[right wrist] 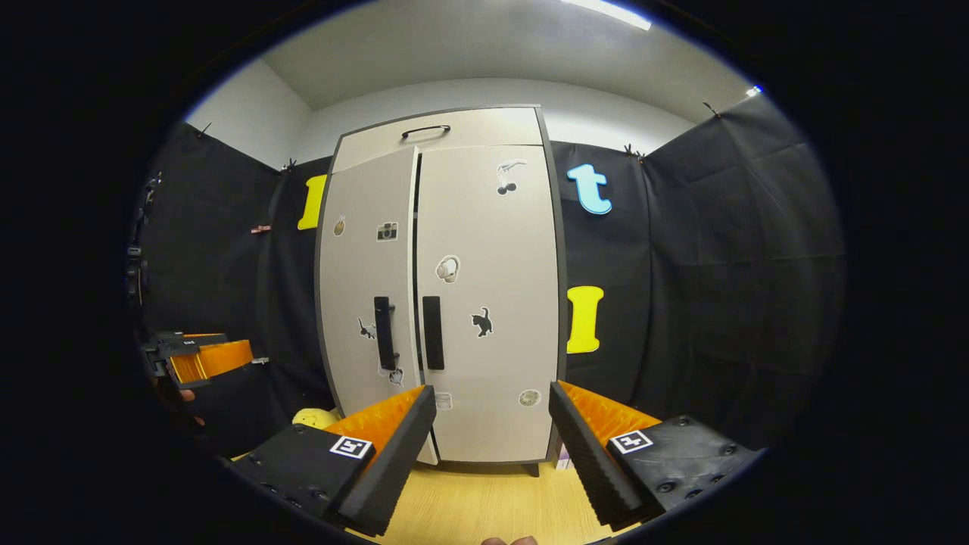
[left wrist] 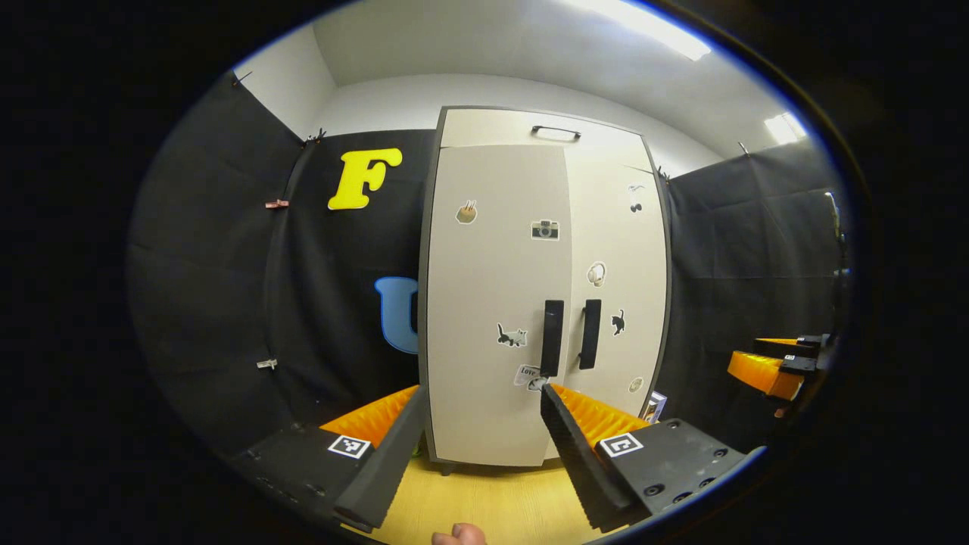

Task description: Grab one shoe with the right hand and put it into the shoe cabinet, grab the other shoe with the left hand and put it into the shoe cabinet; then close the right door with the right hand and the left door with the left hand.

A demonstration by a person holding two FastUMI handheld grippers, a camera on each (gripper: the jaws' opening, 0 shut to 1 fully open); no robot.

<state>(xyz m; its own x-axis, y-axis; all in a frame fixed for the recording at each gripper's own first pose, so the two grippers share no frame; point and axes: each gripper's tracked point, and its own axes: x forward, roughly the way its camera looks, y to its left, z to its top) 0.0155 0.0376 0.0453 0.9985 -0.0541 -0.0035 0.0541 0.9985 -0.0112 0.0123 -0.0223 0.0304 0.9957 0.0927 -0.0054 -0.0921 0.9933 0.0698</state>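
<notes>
Nearest my cameras, both tools are spread wide with nothing between the fingers: my left gripper (left wrist: 478, 446) and my right gripper (right wrist: 492, 454) each hang above the pale wooden floor (left wrist: 492, 507), apart from everything. From the left gripper view I see the right gripper far off at the right edge; from the right gripper view the left one sits at the left edge.

Beyond the fingertips stands the shoe cabinet (right wrist: 447, 288), upright on the floor, straight ahead of both grippers and not touched by either. Its left door (left wrist: 496, 303) and right door (right wrist: 488, 295) look closed or nearly so, with a thin dark gap between them; two dark vertical handles (right wrist: 431, 333) sit side by side. Low beside the cabinet's left foot, a yellow object (right wrist: 314, 418) peeks out; I cannot tell what it is.
</notes>
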